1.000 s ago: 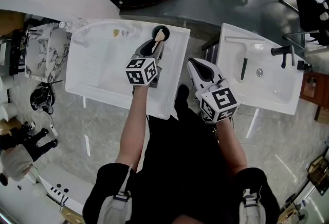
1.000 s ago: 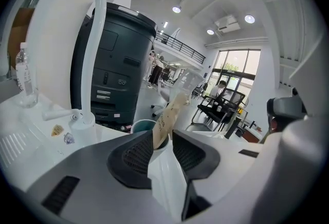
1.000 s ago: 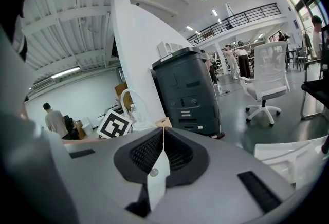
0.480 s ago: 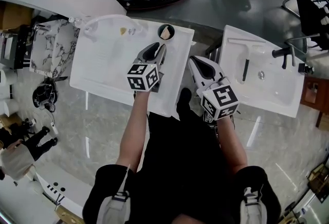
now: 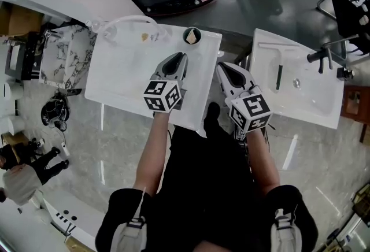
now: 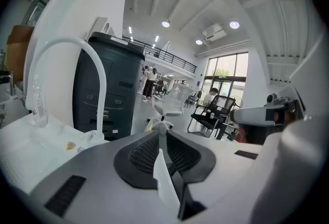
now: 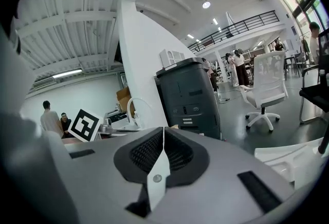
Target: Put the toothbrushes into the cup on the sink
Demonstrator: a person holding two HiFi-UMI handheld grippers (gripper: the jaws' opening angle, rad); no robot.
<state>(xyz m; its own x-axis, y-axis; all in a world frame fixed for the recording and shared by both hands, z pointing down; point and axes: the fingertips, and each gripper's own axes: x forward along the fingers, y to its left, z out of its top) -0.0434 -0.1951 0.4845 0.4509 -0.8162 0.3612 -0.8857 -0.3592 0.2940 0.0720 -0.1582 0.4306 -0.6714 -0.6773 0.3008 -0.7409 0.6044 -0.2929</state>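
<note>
Left claw (image 5: 180,55) is closing with nothing in it, jaws almost together, hovering over the sink (image 5: 124,74) just short of the cup (image 5: 192,30). Toothbrush (image 5: 191,36) stands in the cup, at the counter's back right corner. Right claw (image 5: 223,66) is pressed together, empty.

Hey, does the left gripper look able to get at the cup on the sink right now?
Probably yes. The cup stands at the sink's far rim, just ahead of the left gripper, with only bare sink between. Its jaws are closing on nothing, so they would need to open first.
</note>
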